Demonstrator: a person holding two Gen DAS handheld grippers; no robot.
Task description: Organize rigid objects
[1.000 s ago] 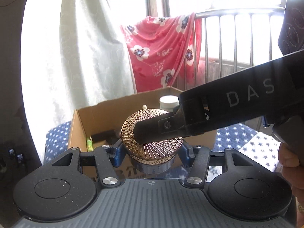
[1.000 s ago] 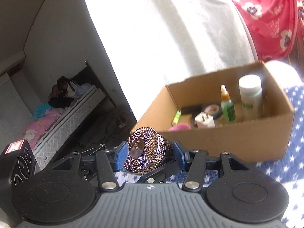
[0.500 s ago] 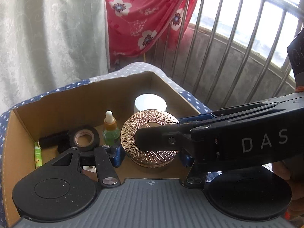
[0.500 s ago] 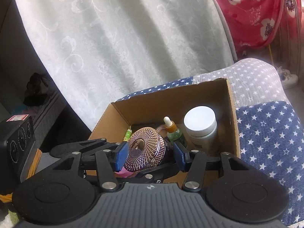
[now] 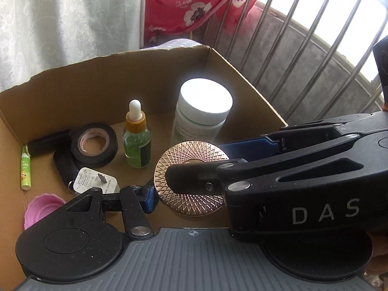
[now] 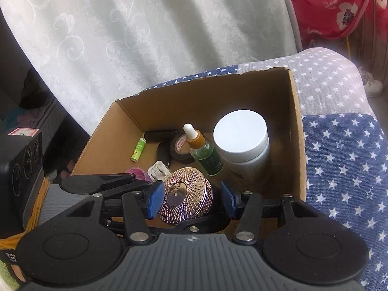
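A round rose-gold jar with a lattice-pattern lid (image 5: 191, 155) (image 6: 185, 196) is held inside the front of an open cardboard box (image 5: 72, 77) (image 6: 294, 126). My left gripper (image 5: 191, 194) is shut on the jar's sides. My right gripper (image 6: 190, 197) is shut on it as well, reaching across from the right with one finger (image 5: 194, 177) lying over the lid. The jar hangs low in the box, near the floor; I cannot tell whether it touches.
The box holds a white-capped bottle (image 5: 203, 111), a green dropper bottle (image 5: 137, 143), a black tape roll (image 5: 93, 145), a white plug (image 5: 94, 181), a green tube (image 5: 25, 167), a black cylinder (image 5: 48, 143) and something pink (image 5: 43, 206). Star-print cloth (image 6: 339, 157) lies under it.
Both grippers carried the jar together from outside the box, over its near wall and down inside. The cameras tilted downward and the box contents came closer.
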